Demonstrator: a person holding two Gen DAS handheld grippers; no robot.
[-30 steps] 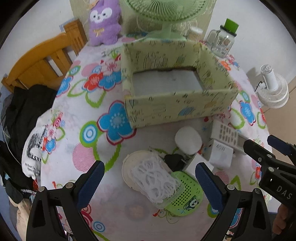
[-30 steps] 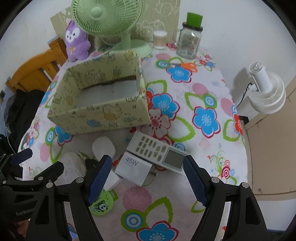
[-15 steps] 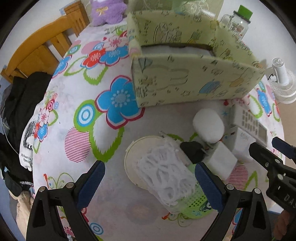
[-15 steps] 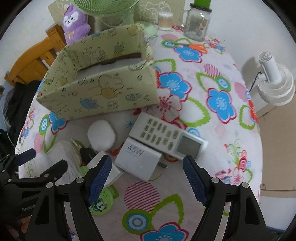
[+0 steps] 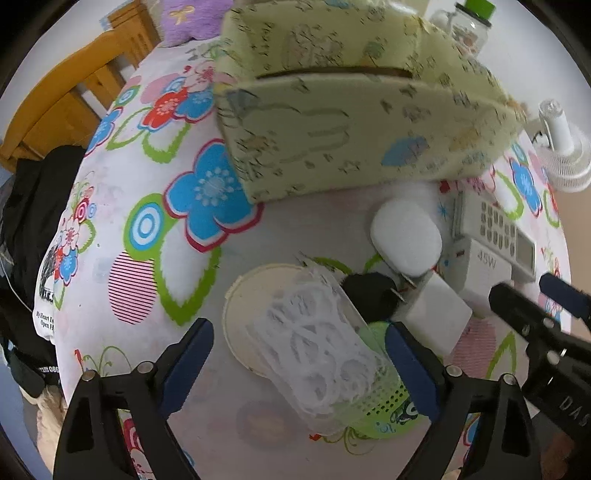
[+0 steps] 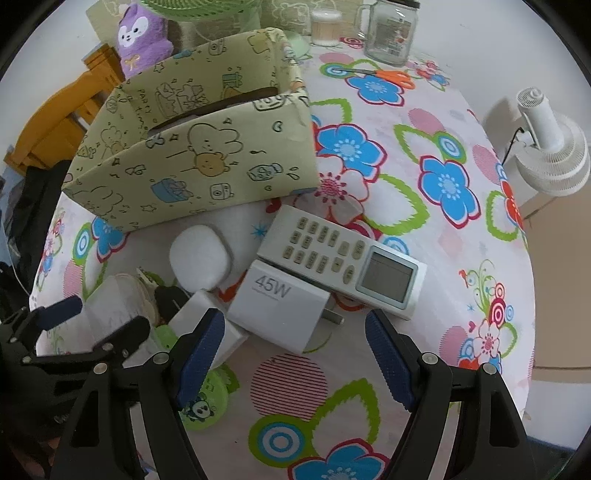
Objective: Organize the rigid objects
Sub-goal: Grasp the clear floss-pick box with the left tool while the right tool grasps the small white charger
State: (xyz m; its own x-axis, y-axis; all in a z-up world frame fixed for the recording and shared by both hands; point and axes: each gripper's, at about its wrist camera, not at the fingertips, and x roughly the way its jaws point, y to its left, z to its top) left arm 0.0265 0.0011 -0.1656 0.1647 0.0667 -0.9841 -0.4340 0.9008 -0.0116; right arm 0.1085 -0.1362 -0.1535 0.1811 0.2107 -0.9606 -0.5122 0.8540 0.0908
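A yellow-green patterned box [image 5: 354, 122] [image 6: 199, 162] stands open on the flowered table. In front of it lie a white oval case [image 5: 406, 238] [image 6: 201, 258], a white remote [image 6: 343, 262] [image 5: 495, 236], a white 45W charger [image 6: 280, 306] [image 5: 487, 269], a second white block [image 5: 436, 314], a black plug [image 5: 369, 295], a clear lacy container [image 5: 317, 350] on a cream lid [image 5: 243, 314] and a green perforated disc [image 5: 384, 402]. My left gripper [image 5: 299, 373] is open, its jaws either side of the clear container. My right gripper [image 6: 295, 358] is open just in front of the 45W charger.
A purple plush [image 6: 142, 37], a green fan base [image 6: 295, 44], a cotton-swab jar [image 6: 325, 27], a glass jar [image 6: 391, 33] and orange scissors [image 6: 391, 75] stand behind the box. A white floor fan [image 6: 550, 155] is off the table's right edge. A wooden chair [image 5: 74, 107] is at left.
Both grippers have moved forward and down toward the pile of objects. The left one now straddles the clear container; the right one has closed in on the 45W charger. Both stay open.
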